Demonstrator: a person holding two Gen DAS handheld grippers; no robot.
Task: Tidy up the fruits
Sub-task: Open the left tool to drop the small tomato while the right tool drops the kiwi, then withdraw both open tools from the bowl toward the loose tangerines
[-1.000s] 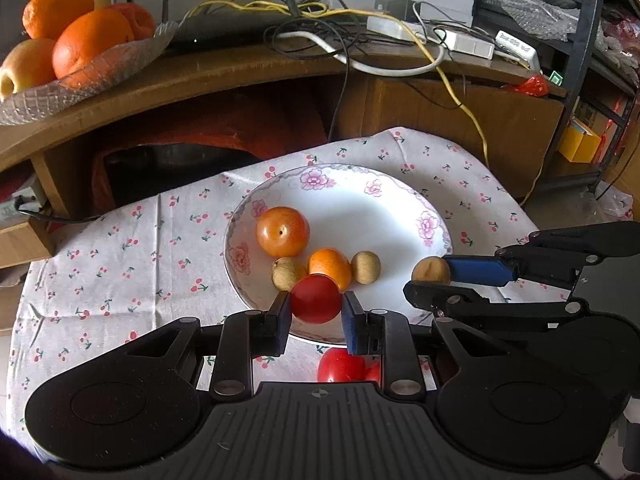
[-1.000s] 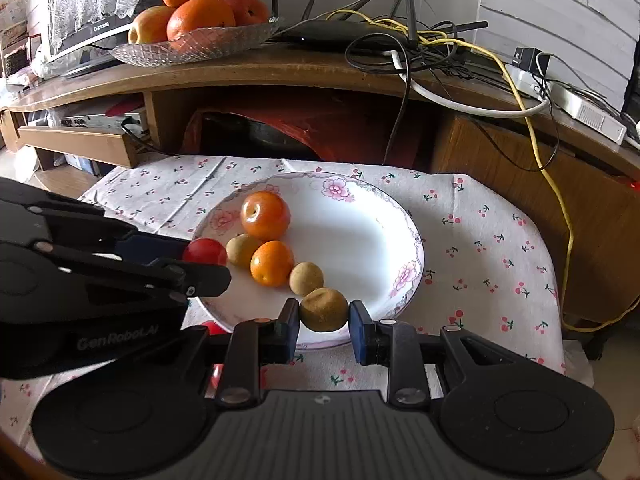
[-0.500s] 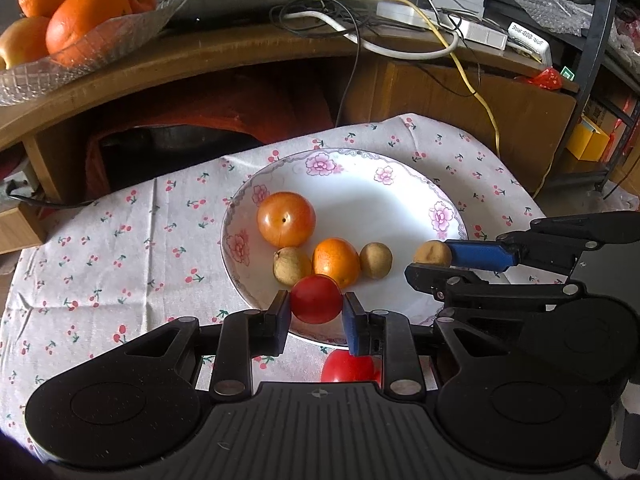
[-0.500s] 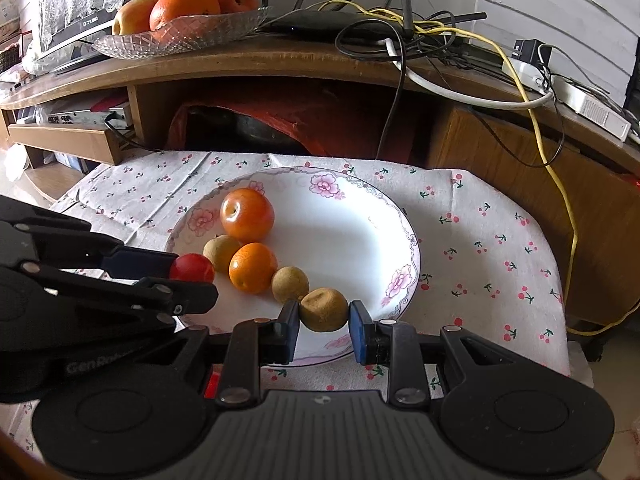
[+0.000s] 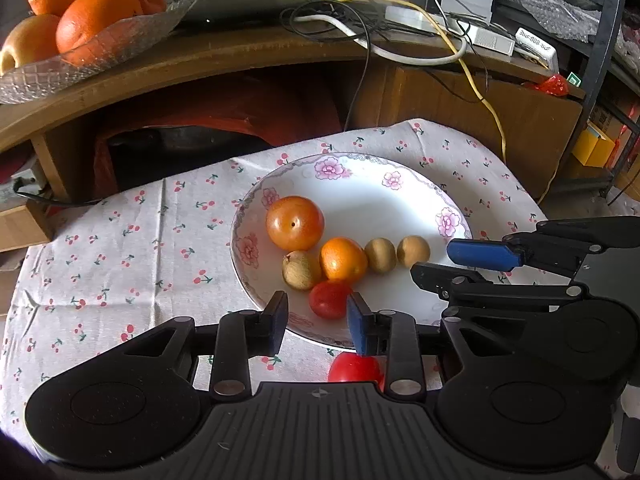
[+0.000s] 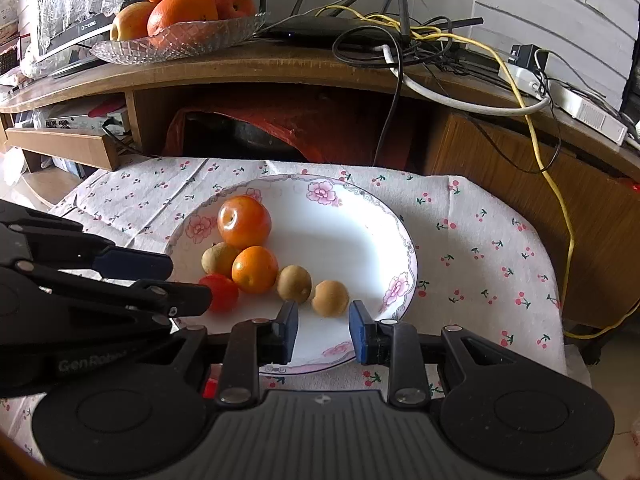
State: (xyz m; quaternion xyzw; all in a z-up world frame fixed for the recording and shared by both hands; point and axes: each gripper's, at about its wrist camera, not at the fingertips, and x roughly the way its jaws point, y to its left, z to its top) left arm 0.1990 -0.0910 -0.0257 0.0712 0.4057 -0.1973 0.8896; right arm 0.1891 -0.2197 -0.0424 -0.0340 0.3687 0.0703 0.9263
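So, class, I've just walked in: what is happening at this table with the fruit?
A person is sorting fruit onto a flowered plate with two handheld grippers. The left gripper is open, with a small red fruit lying on the plate between its fingers. The right gripper is open too, just behind a small brown fruit. Four other fruits lie on the plate; another red one lies on the cloth.

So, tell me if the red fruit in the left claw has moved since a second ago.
Yes. The red fruit was clamped above the plate rim; now it rests on the plate against the orange, with the left claw open.
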